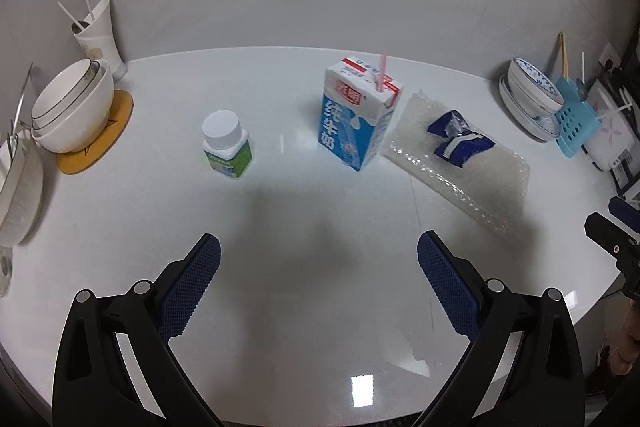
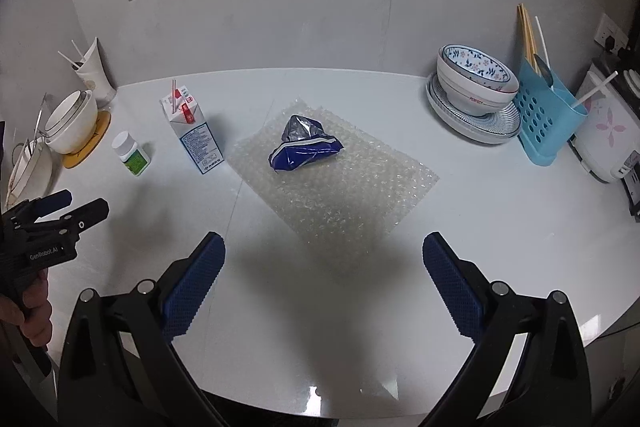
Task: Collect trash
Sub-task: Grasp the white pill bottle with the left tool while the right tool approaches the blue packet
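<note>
Both grippers agape — wrists cropped

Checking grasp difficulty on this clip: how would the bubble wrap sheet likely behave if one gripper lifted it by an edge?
The bubble wrap sheet is thin and lies flat, so it would probably droop limply. It looks light. The crumpled blue wrapper resting on it would likely slide off once it tilts.
</note>
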`<state>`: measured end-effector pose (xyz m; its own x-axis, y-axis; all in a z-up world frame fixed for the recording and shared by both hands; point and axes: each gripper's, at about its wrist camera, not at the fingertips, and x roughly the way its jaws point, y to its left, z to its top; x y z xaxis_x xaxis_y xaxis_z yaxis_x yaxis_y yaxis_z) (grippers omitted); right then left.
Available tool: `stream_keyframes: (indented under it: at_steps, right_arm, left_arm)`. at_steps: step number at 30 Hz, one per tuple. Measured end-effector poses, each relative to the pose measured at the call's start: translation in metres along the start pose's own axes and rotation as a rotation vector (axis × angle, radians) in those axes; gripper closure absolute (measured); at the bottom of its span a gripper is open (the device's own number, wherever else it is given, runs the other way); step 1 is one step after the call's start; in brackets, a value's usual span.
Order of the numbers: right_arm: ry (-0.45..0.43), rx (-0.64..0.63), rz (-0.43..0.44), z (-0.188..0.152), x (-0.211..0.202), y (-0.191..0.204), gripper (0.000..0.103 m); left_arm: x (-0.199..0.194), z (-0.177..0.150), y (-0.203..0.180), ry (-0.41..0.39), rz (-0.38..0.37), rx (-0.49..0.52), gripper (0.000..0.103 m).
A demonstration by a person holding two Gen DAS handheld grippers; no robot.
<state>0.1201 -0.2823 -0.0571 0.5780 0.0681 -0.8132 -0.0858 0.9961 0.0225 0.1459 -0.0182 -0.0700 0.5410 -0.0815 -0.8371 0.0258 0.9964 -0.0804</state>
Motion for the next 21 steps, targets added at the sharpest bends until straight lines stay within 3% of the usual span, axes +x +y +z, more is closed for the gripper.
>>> stream_keyframes:
  at_steps: [11,21]
  right_arm:
    - [0.097,0.002,0.003,0.044,0.080,0.013,0.008]
    - [0.247,0.210,0.008,0.087,0.144,-0.002,0.008]
  left_arm:
    - [0.059,0.036,0.058,0.021,0.064,-0.073,0.006]
    - [0.096,0.054,0.081,0.045,0.063,-0.089,0.006]
